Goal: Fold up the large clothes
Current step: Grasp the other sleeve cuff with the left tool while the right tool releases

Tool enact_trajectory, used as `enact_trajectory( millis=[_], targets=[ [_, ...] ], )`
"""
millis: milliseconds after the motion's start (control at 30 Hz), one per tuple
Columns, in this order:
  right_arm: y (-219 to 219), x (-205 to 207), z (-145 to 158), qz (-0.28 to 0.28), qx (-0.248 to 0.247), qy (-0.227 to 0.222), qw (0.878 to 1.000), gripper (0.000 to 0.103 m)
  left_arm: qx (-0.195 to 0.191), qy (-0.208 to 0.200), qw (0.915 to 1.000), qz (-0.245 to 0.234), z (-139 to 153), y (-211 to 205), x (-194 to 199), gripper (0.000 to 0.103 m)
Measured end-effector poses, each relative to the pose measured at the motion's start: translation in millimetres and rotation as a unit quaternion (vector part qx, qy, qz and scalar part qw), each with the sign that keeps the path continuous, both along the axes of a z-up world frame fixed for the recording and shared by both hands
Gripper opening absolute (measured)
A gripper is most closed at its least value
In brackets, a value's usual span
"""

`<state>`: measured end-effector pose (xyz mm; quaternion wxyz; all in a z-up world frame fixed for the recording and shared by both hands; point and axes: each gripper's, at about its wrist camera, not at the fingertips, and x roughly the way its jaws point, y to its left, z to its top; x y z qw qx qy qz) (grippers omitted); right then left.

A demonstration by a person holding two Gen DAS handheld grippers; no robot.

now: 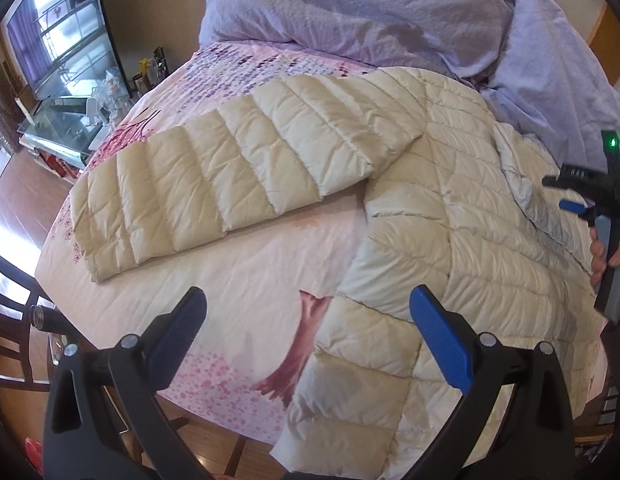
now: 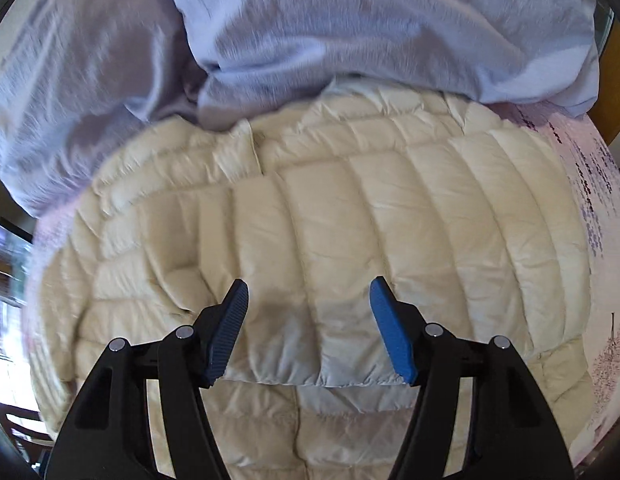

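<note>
We found the cream quilted down jacket (image 1: 450, 216) spread over the pink floral bed (image 1: 238, 272), its body toward the right and one sleeve (image 1: 214, 176) stretched flat to the far left. In the right wrist view the other sleeve or a front panel (image 2: 350, 264) lay folded across the body, its hem just below the fingertips.

Our left gripper (image 1: 306, 320) hung with its jaws apart and nothing between them, above the near corner of the jacket and the bare sheet. Our right gripper (image 2: 308, 312) also stood with jaws apart over the folded part, pressing on no cloth.

We judged the fold only partly made, with the left sleeve not yet brought in. The main risk, as we saw it, was the puffy, slick filling: a freed flap could spring back or slide off the body. A shallow pinch on the left sleeve might catch only the outer shell, so the layers would shift and the fold skew. The lilac duvet (image 1: 350, 8) touched the far edge of the jacket, and a broad sweep could drag it along. The jacket's near corner lay by the bed's edge, where a pull toward us might tip it off.
</note>
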<state>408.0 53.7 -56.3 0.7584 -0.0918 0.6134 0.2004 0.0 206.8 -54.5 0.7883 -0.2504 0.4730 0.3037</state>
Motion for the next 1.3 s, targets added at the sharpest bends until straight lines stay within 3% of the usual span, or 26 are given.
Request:
enact_trajectory(
  millis=[133,267,533,767,900,1133,1233,1300],
  targets=[
    [13.8,-10.9,-15.5,0.02,-0.027,-0.001,0.999,0.065,0.004,0.006,0.9997,0.023,-1.2,13.6,-6.6,0.101],
    [26.4,-26.5,-24.1,0.044,-0.039,-0.007,0.998,0.072,0.002,0.006,0.9983,0.058,-2.3,36.1,-20.1,0.101],
    [37.5,-47.0,-39.7,0.07,-0.074,-0.018,0.995,0.079,-0.016,0.006,0.9896,0.142,-12.6,96.7,-56.2,0.101],
    [31.0,-52.5,-40.9,0.065,-0.083,-0.008,0.994,0.084,-0.048,-0.008,0.972,0.23,-27.8,153.1,-93.9,0.101],
    [37.2,-39.9,-42.5,0.06,-0.083,0.0,0.995,0.087,-0.071,-0.02,0.964,0.255,-37.7,174.8,-106.7,0.1],
    [35.2,-33.7,-44.4,0.055,-0.081,0.004,0.995,0.087,-0.125,-0.027,0.9471,0.295,-58.5,193.5,-115.1,0.08],
    [34.0,-35.5,-44.2,0.055,-0.08,0.006,0.995,0.087,-0.143,-0.039,0.9361,0.319,-63.6,198.5,-125.0,0.078],
    [33.0,-35.2,-44.2,0.054,-0.078,0.005,0.995,0.087,-0.145,-0.038,0.9352,0.321,-65.9,200.4,-127.3,0.078]
  ],
)
